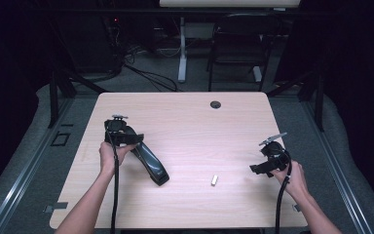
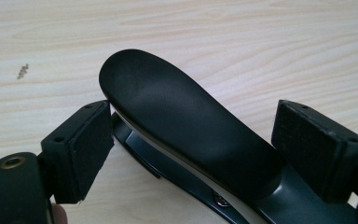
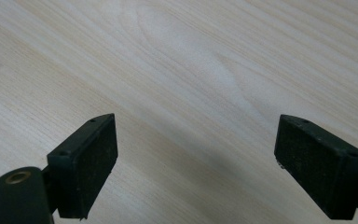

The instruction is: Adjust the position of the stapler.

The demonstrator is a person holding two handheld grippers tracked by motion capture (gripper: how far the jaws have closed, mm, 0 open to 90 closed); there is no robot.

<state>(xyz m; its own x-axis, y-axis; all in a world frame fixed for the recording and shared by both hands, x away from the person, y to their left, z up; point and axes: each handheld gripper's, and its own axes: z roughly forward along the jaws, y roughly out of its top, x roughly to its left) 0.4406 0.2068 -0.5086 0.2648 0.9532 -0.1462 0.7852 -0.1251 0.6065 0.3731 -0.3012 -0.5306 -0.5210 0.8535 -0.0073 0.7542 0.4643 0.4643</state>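
Left tool [image 2: 191,154] open astride one black stapler [image 2: 186,135], right tool [image 3: 196,163] open, one staple strip [image 1: 215,180]

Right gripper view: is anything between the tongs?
No. The right tongs stand wide apart over bare table, with no object between them.

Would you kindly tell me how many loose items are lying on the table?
2: a black stapler at the left, between the left gripper's jaws, and a small silver piece near the front middle. Nothing seems hidden.
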